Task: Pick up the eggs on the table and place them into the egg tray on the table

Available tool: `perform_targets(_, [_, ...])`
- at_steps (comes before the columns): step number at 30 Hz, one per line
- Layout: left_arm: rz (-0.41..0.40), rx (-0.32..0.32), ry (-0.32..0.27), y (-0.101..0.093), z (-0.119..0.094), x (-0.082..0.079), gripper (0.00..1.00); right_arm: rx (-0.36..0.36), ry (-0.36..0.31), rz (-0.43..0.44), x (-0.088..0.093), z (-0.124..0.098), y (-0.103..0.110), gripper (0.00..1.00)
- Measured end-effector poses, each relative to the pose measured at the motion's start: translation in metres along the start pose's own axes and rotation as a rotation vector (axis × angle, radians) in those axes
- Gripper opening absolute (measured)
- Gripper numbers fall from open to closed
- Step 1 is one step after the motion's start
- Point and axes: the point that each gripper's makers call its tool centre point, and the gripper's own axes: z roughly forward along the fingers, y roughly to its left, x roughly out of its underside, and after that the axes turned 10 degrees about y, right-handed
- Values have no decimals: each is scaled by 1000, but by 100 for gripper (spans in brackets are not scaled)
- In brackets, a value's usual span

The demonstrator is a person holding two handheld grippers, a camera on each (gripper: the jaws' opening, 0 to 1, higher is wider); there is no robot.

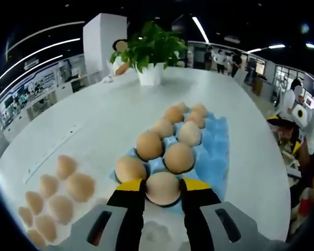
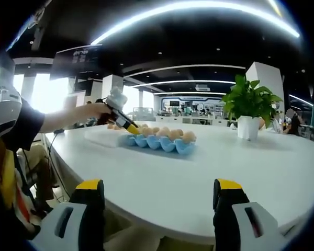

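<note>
In the left gripper view my left gripper (image 1: 163, 189) is shut on a brown egg (image 1: 163, 188), held just over the near end of the blue egg tray (image 1: 217, 149). Several brown eggs (image 1: 149, 145) sit in the tray's cups. Several loose eggs (image 1: 79, 186) lie on the white table to the left of the tray. In the right gripper view my right gripper (image 2: 159, 194) stands open and holds nothing, low at the table's near edge. Far off in that view, the blue egg tray (image 2: 162, 143) holds eggs, and the left gripper (image 2: 126, 125) in a person's hand reaches its left end.
A potted green plant (image 1: 150, 52) in a white pot stands at the far side of the white round table (image 1: 89, 117). People sit by the right edge (image 1: 295, 112). In the right gripper view the plant (image 2: 248, 107) stands right of the tray, and a person's arm (image 2: 57, 120) stretches in from the left.
</note>
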Motion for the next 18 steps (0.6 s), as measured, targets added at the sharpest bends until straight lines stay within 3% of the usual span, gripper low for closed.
perform_targets(8, [-4, -7, -45, 0, -1, 0, 27, 2, 4, -5, 0, -1, 2, 89])
perform_targets(18, [13, -50, -25, 2, -5, 1, 32, 11, -2, -14, -4, -6, 4, 89])
